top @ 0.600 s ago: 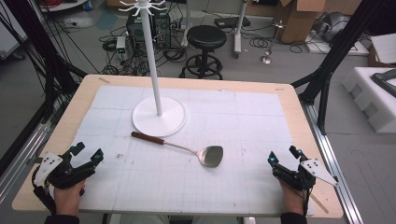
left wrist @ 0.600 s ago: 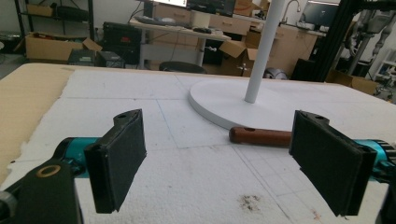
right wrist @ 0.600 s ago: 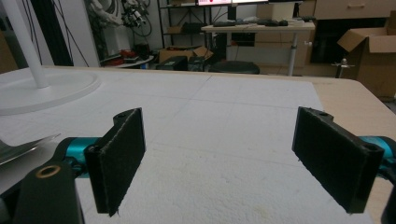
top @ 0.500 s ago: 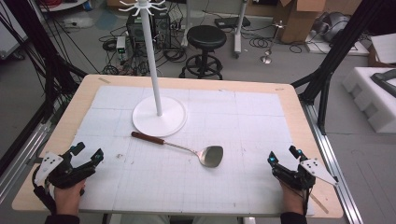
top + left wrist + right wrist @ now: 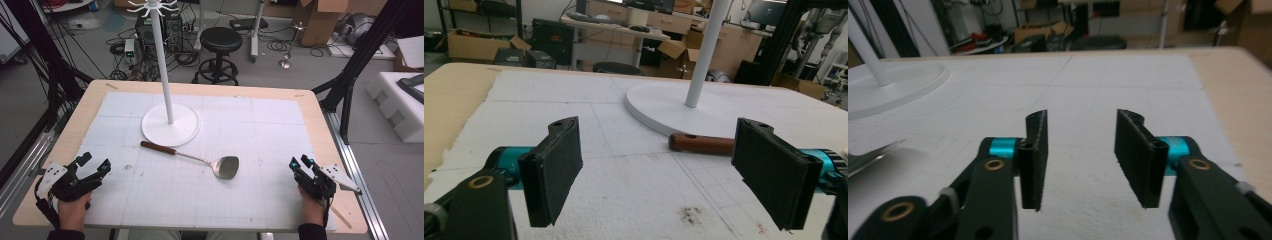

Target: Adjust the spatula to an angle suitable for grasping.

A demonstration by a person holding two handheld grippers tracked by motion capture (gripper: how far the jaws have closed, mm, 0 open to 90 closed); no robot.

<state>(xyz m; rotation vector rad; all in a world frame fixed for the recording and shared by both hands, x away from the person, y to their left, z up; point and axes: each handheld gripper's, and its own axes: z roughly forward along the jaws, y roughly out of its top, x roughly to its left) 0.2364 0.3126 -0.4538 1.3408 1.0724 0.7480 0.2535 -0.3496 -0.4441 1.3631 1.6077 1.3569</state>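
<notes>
Table (image 5: 95, 107) first: a wooden top under a white gridded mat (image 5: 260, 130), and on it the white hook stand (image 5: 170, 127), its round base planted left of centre with the pole rising straight up. In front of that base lay the metal spatula (image 5: 200, 159), flat on the mat, its long axis running on a slant from the brown wooden handle (image 5: 157, 148) at the upper left, just beside the stand's base, down to the steel blade (image 5: 226, 167) at the lower right. And there were the two grippers, parked at the near corners! The left gripper (image 5: 93, 163) sat at the near left with its jaws spread wide and nothing between them; in the left gripper view the handle (image 5: 700, 143) lay ahead and a little right of the gap, lying across the line of the jaws. The right gripper (image 5: 300, 163) rested at the near right, jaws parted more narrowly and likewise empty, with the blade's edge (image 5: 870, 157) off to its left. Judging it, the blade end lay a shade nearer the right gripper, the handle end nearer the left, both well apart from the tool.
</notes>
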